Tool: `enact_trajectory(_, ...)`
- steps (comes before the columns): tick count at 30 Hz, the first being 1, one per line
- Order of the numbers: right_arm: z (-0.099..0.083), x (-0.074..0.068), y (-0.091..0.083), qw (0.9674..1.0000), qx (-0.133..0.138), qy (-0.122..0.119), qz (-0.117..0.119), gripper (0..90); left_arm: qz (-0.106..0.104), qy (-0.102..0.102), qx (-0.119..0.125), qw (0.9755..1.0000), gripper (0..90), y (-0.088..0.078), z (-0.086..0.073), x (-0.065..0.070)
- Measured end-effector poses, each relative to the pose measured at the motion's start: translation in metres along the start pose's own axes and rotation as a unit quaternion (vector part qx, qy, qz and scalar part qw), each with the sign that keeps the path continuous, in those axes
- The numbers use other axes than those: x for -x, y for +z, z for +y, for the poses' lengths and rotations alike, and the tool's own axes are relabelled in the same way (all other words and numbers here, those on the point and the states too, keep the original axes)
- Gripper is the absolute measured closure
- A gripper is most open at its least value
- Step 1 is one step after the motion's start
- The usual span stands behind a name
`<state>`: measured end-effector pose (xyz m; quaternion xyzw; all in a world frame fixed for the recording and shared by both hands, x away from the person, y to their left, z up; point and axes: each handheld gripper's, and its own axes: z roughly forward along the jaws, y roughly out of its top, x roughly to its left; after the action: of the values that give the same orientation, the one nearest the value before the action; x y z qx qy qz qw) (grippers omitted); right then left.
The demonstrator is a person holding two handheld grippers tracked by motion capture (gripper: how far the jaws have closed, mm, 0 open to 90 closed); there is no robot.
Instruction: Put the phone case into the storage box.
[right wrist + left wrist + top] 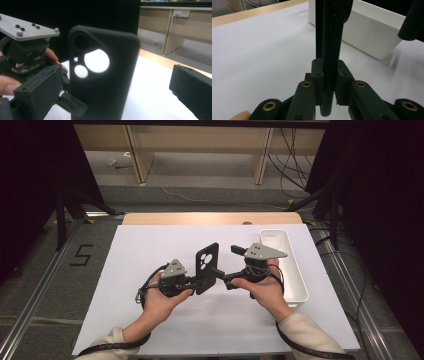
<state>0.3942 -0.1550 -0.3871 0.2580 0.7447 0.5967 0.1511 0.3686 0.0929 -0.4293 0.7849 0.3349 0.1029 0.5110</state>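
We hold the phone case (207, 267) upright
Left gripper (328, 82) clamps its edge; right gripper (120, 100) jaws apart; bumping could twist it loose.

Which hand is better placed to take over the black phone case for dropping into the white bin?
Right, probably. The left tongs grip the phone case by its lower edge, upright. The right tongs stand open around it, and that hand is beside the white bin.

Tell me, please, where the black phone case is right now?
In the high view the phone case stands upright above the table's middle, clamped in the left gripper, just left of the white bin.
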Motion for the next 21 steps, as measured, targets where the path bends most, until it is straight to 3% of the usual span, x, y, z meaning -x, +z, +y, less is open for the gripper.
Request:
enact_trajectory(9, 0.000, -0.007, 0.006, 0.9999, 0.012, 0.009, 0.005, 0.4, -0.005, 0.005, -0.001, 1.0000, 79.7, 0.005, 0.000, 0.006)
enact_trajectory(16, -0.001, -0.008, 0.011, 0.9996, 0.020, 0.018, -0.009, 0.4, -0.010, 0.006, 0.000, 0.9999, 79.8, 0.008, 0.000, 0.009)
enact_trajectory(21, -0.002, -0.010, 0.015, 0.9997, 0.015, 0.010, -0.014, 0.4, -0.014, 0.008, -0.004, 0.9999, 79.8, 0.010, -0.001, 0.012)
